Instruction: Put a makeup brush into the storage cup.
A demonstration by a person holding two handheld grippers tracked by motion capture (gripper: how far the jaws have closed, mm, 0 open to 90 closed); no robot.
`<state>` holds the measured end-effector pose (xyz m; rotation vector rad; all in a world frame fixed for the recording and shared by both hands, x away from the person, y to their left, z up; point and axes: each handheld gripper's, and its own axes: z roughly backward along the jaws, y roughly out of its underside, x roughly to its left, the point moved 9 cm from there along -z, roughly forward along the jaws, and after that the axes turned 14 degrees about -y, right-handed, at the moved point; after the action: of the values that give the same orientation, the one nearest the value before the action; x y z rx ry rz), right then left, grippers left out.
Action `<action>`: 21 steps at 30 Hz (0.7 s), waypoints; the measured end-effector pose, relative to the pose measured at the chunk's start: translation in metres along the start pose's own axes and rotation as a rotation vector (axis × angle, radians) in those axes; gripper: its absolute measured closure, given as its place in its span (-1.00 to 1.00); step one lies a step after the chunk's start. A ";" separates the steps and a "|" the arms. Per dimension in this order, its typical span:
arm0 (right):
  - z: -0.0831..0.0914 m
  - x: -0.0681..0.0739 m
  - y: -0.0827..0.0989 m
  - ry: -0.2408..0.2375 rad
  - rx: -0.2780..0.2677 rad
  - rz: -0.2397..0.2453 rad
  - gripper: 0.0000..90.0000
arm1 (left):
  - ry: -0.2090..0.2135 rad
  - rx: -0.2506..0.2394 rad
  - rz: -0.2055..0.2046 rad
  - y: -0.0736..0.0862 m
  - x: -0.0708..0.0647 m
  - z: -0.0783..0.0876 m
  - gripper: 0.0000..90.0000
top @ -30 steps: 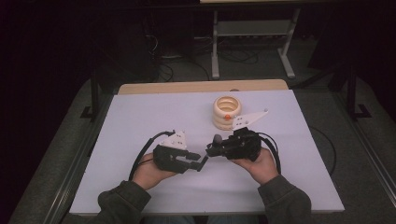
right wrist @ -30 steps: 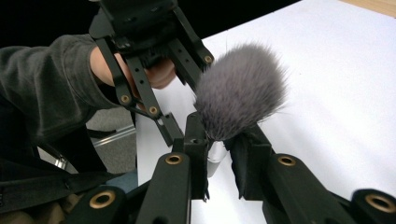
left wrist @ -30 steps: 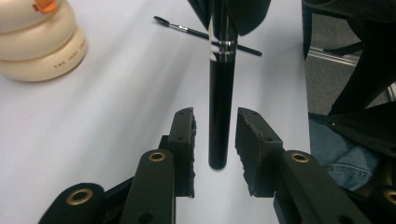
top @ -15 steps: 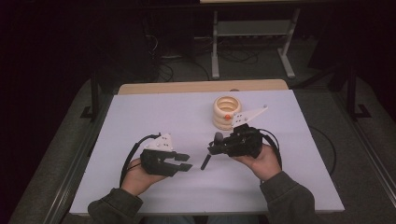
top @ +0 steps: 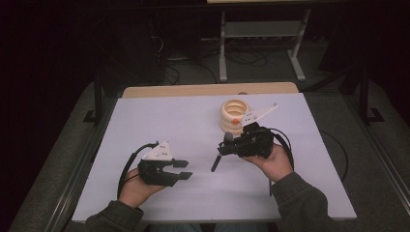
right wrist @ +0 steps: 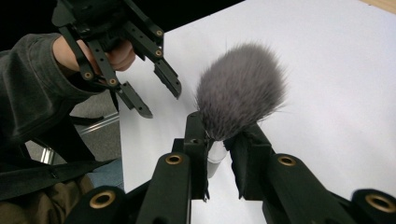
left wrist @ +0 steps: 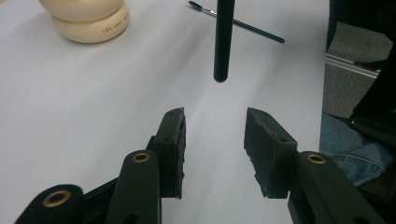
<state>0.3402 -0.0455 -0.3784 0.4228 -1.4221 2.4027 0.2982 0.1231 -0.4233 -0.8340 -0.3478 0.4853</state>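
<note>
Clamping the brush (right wrist: 240,88) in the right gripper (right wrist: 217,135) at the pale collar under the grey bristles, handle dangling above the table (top: 169,121). Having just been spreading the left gripper (left wrist: 215,135) wide, holding nothing. Judging pickup done; likely leaving the setting-down, perhaps into the cream ring stack (top: 235,115) nearby. Struggling to see the stack's inside behind the gripper's plate. Losing the handle's top at the left gripper view's edge, beside a thin brush (left wrist: 243,23) lying beyond.

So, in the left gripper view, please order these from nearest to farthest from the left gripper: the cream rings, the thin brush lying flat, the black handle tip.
1. black handle tip, straight ahead
2. cream rings, upper left
3. thin brush, lying flat at the top
</note>
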 end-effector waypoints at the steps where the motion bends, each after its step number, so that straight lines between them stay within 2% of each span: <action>1: 0.000 -0.001 0.000 0.001 -0.001 -0.002 0.69 | -0.006 0.006 -0.003 0.001 0.001 0.000 0.27; 7: 0.004 -0.008 -0.001 0.007 0.004 -0.021 0.69 | -0.029 -0.003 0.003 0.004 0.001 0.001 0.23; 11: 0.007 -0.012 -0.005 0.019 0.010 -0.027 0.69 | -0.043 -0.002 -0.010 0.006 0.002 -0.001 0.20; 21: 0.016 -0.026 -0.014 0.040 0.009 -0.042 0.69 | -0.055 0.010 0.005 0.009 0.004 -0.005 0.10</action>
<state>0.3706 -0.0560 -0.3707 0.4007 -1.3722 2.3721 0.3011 0.1272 -0.4335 -0.8129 -0.3933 0.5154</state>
